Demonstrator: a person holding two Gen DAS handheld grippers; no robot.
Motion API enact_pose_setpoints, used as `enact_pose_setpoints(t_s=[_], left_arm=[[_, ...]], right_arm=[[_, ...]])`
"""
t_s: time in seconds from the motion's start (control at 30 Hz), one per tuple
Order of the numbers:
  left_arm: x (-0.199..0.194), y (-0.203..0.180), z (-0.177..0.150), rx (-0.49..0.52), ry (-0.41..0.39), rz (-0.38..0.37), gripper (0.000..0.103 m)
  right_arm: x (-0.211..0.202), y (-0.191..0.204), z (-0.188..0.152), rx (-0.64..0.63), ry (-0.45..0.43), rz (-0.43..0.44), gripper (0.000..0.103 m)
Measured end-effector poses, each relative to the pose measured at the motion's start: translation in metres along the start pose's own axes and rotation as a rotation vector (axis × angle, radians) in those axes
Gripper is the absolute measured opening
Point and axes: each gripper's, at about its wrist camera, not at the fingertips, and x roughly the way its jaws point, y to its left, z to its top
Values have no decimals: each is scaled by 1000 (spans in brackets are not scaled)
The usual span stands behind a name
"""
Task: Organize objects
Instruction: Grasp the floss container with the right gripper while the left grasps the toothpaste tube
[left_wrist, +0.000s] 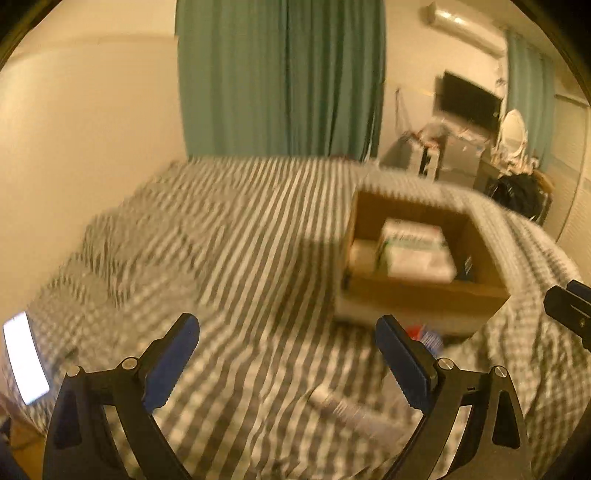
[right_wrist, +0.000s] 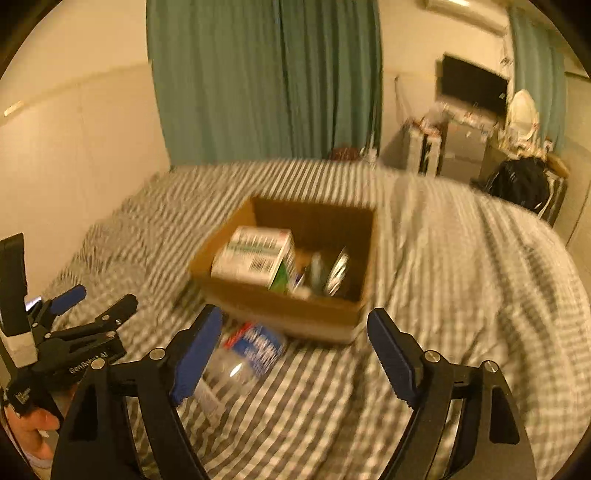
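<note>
Cardboard box (right_wrist: 288, 295), bottle (right_wrist: 247, 354) beside (blurred) — striped bedspread (right_wrist: 461, 295)

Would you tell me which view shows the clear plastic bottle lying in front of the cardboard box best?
The right wrist view: the bottle lies in plain sight before the cardboard box, blue label visible. The left wrist view shows only a blurred sliver behind a finger.

A cardboard box (right_wrist: 284, 295) sits on the bed (right_wrist: 461, 295), toward its far edge. Inside it, a carton (right_wrist: 255, 254) lies at the left, smaller items to its right. A bottle (right_wrist: 247, 354) lies on the bed just before the box.
</note>
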Motion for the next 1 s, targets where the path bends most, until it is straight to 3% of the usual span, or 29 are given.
enact_pose_setpoints(t_s=[0.23,0.5,0.7,0.8,1.0], left_arm=[[48,8,-45,6,124,53,99],[60,11,-54,24,156,75,99],[65,5,-54,40,175,96,99],[65,3,-57,57,181,106,99],[51,-8,-61,47,176,53,99]], right_arm=[[81,29,-27,-23,169,0,81],[150,34,-34,68,298,-23,81],[156,32,-47,46,369,54,81],[151,31,-57,21,384,101,62],[115,19,-65,-40,310,69,62]])
